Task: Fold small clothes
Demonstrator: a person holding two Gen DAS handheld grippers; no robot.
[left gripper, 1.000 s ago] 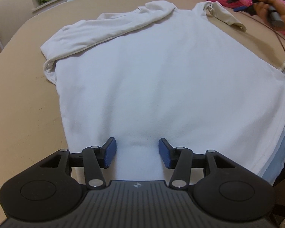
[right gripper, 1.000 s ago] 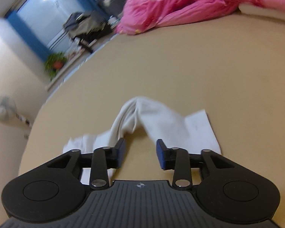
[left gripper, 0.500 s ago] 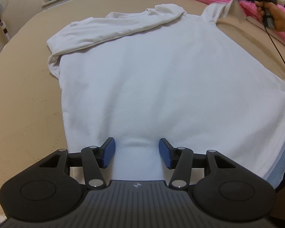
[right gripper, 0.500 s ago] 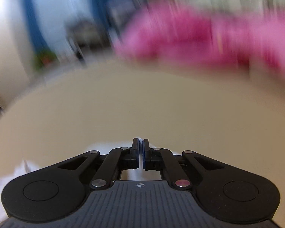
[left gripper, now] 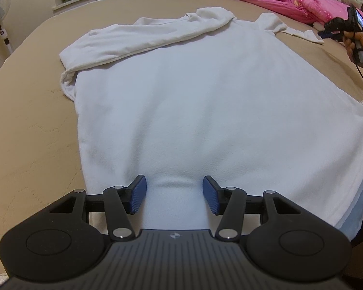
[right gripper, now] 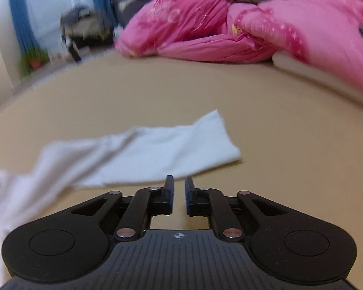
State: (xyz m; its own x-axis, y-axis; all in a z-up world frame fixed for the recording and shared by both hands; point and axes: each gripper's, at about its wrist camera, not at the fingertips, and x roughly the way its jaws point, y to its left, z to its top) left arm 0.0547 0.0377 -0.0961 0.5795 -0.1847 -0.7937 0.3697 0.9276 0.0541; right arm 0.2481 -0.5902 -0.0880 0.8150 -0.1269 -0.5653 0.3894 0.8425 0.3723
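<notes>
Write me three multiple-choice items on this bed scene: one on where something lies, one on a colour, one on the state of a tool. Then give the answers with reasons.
1. Where does the folded-over sleeve lie on the white long-sleeved shirt?
A. across its top, on the left of the left wrist view
B. tucked under the bottom hem
C. hanging off the bed

2. What colour is the quilt heaped at the far end of the bed?
A. green
B. pink
C. black

3. How do the jaws of the right tool stand?
A. clamped on the other sleeve
B. a narrow gap, nothing between them
C. spread to their widest

Answers:
1 A: the sleeve runs across the shirt's upper part.
2 B: the heap is bright pink in both views.
3 B: bare bed shows through the gap; the jaws have just been opening, and the sleeve lies beyond the tips.
</notes>
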